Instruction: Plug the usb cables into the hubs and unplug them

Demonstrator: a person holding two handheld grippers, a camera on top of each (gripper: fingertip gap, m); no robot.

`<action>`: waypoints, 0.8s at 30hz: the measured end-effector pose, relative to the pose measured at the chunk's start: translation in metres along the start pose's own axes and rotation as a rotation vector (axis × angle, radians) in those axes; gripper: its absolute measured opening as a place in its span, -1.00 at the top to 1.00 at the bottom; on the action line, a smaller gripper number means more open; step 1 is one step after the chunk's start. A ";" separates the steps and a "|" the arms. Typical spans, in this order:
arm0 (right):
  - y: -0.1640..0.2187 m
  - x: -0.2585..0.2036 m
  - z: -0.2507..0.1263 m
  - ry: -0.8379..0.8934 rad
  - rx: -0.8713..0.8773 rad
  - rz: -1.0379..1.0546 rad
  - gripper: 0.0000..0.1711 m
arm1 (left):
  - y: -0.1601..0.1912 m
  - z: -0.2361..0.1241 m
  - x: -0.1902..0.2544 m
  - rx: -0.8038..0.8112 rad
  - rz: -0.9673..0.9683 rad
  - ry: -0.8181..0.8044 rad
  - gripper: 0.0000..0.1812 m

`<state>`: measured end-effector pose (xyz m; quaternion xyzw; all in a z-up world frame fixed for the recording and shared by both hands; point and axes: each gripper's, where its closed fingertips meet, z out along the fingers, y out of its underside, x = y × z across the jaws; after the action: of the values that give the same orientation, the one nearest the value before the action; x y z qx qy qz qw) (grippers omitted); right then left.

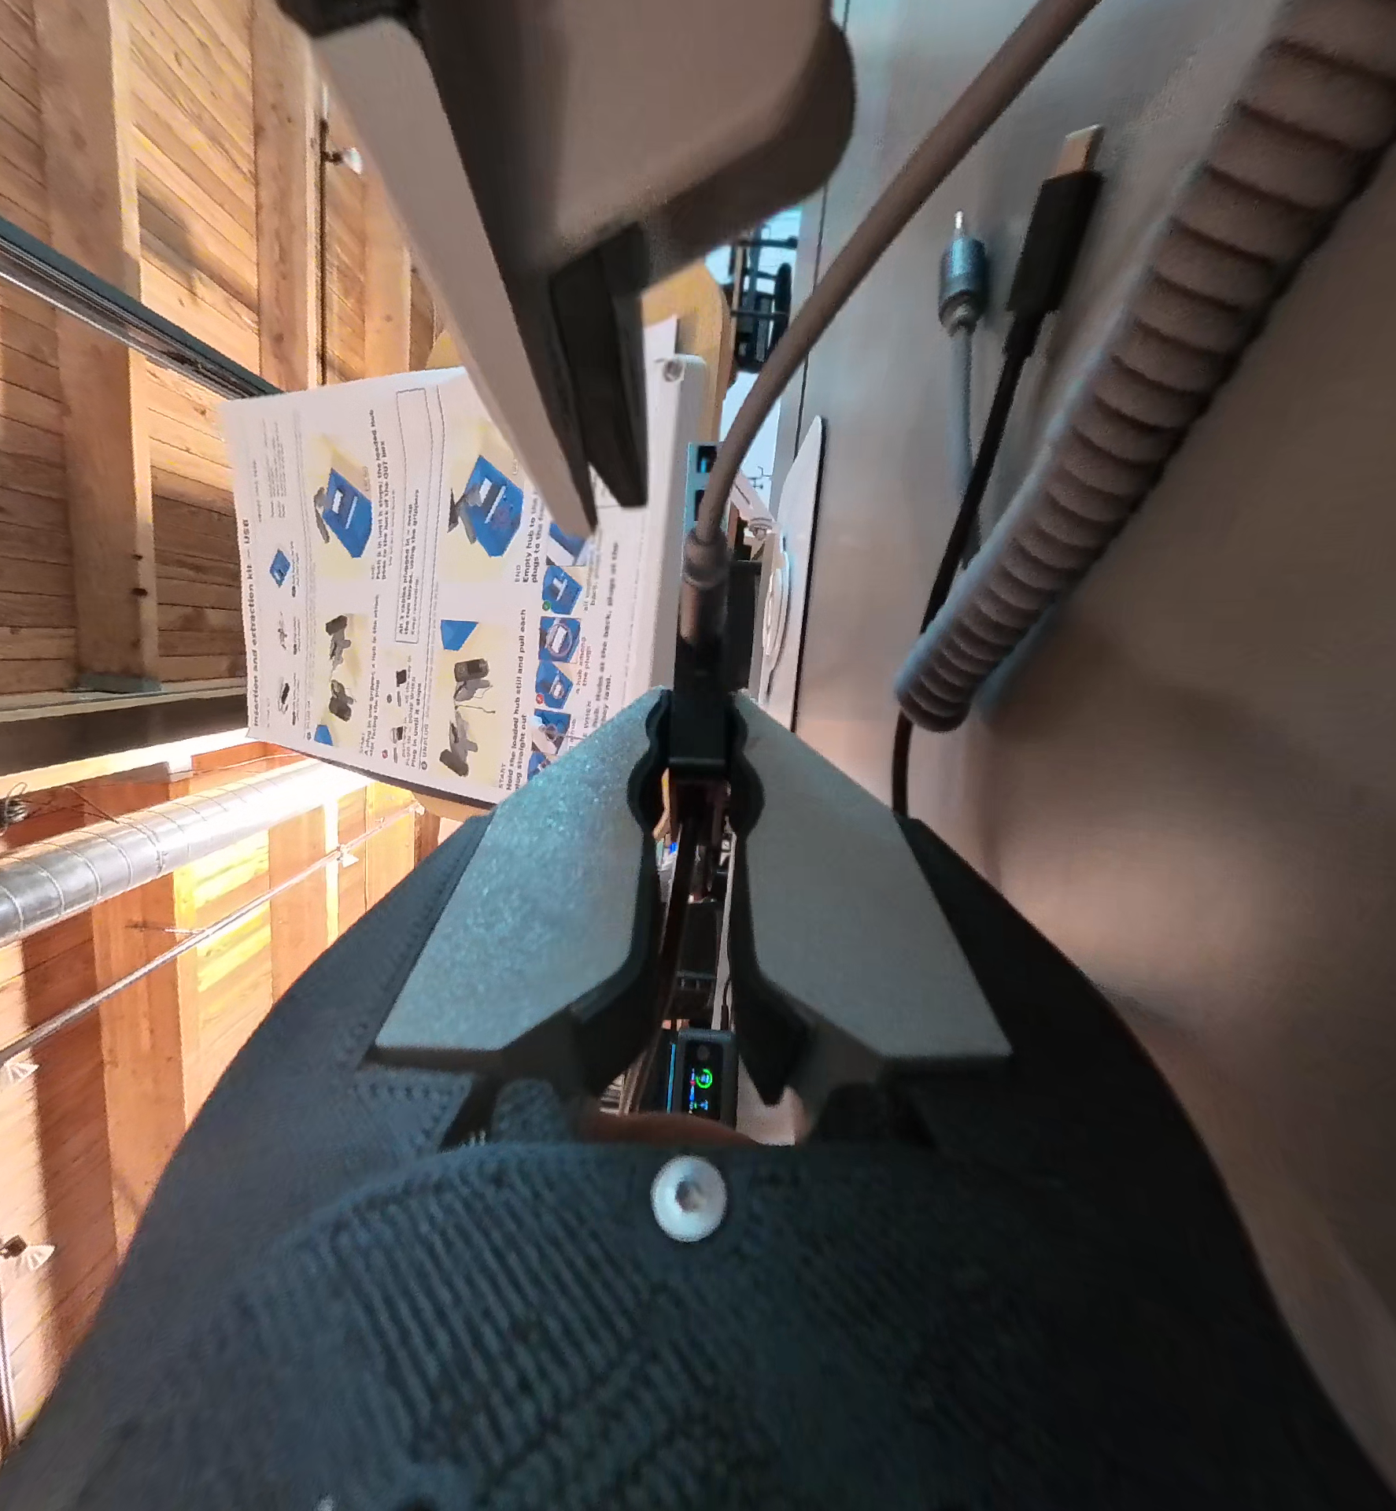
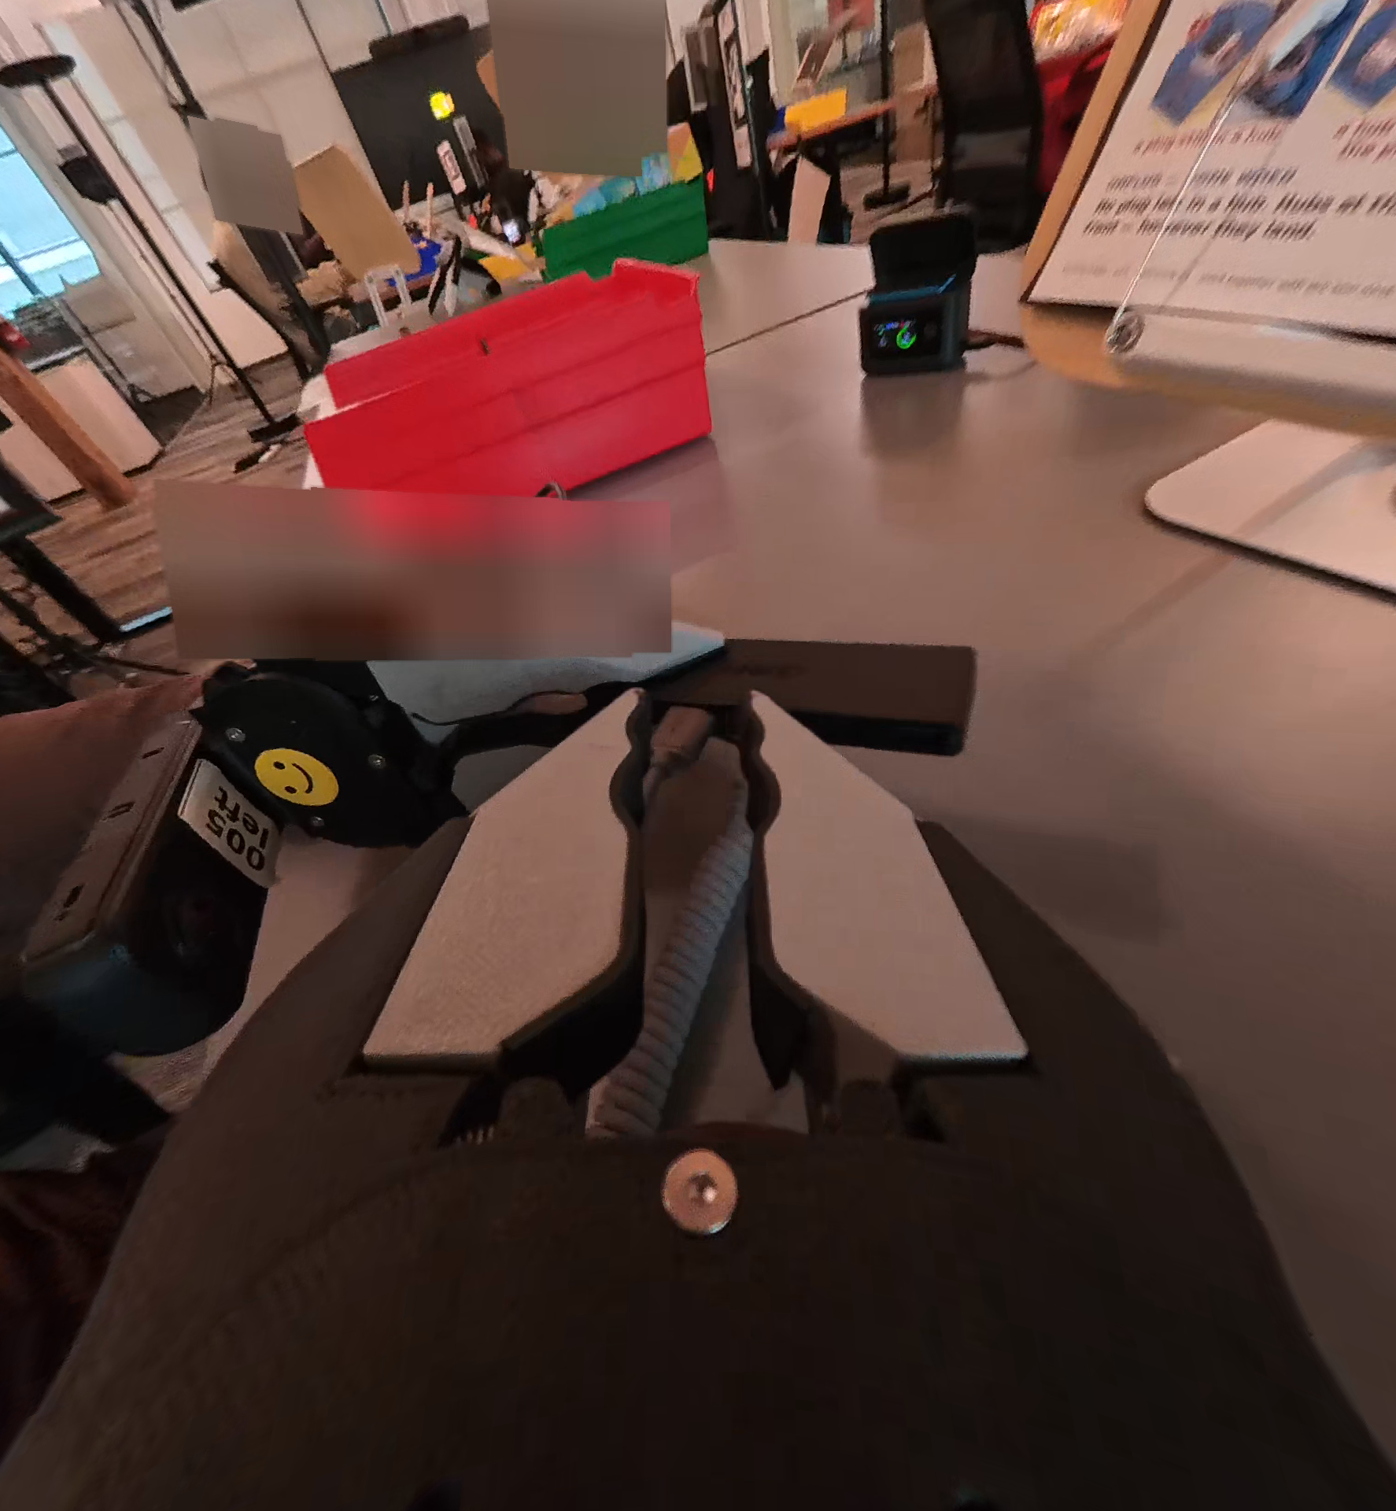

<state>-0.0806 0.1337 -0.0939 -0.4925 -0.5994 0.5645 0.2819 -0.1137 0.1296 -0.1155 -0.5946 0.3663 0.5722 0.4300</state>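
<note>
Closest to the right wrist camera, the right hand-held gripper (image 2: pixel 695 719) looks pinched shut on a grey plug (image 2: pixel 678 736), and a coiled grey cable (image 2: pixel 695 940) runs back between its fingers. Just ahead of the plug is a dark, flat hub (image 2: pixel 858 687), raised a little off the grey worktop (image 2: pixel 1087 818). The left hand-held gripper (image 1: pixel 699 724) is clamped on one end of the hub, with its body off to the side. The left wrist camera looks along the hub's length and shows the plug's collar right against the hub. Neither view shows whether the plug is fully seated or only meeting the port.

To do this step well, I'd say the plug has to travel straight along the port's line. The left side should keep the hub level and braced so that it doesn't swing. The right side should push or pull without twisting, gripping the plug body and not the cable. The coil's springiness could tug the plug sideways, so some slack would help.

A spare black plug (image 1: pixel 1054 229) and a small round plug (image 1: pixel 960 270) lie on the worktop near another coiled stretch of cable. An instruction sheet (image 1: pixel 433 572) stands behind them. A red bin (image 2: pixel 515 384) and a small lit device (image 2: pixel 907 335) sit farther back, well clear of the action.
</note>
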 end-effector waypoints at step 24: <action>0.048 -0.016 0.012 0.179 -0.291 -0.807 0.61 | -0.034 -0.038 0.029 0.316 -0.578 0.525 0.91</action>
<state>-0.0725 0.1085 -0.1390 -0.3004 -0.7904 0.2737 0.4583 -0.0656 0.1083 -0.1417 -0.7252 0.3648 0.1942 0.5507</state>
